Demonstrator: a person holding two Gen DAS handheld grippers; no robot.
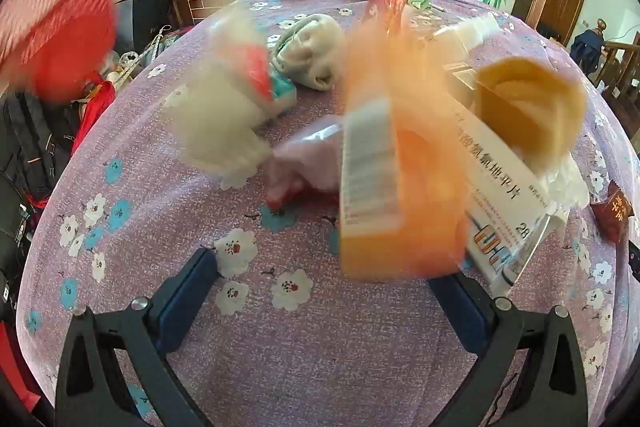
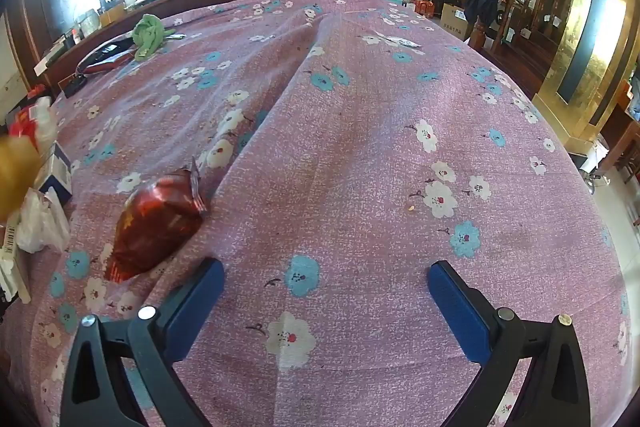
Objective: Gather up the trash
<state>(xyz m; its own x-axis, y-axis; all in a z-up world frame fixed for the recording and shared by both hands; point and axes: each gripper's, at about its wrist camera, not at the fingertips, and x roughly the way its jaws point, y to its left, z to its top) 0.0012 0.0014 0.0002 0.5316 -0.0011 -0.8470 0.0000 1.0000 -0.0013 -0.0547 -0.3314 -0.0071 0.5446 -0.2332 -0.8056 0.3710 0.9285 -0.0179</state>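
I'm holding both grippers wide open, empty. The red foil wrapper (image 2: 158, 225) is lying just left of my right gripper (image 2: 326, 293), long axis slanting away, so the right hand is nearer than the left gripper (image 1: 320, 281)

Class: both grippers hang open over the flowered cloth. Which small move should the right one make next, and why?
Probably swing the right gripper left and forward to straddle the red wrapper. Its jaws stand wide and empty, and the wrapper lies loose on the cloth just beyond its left finger.
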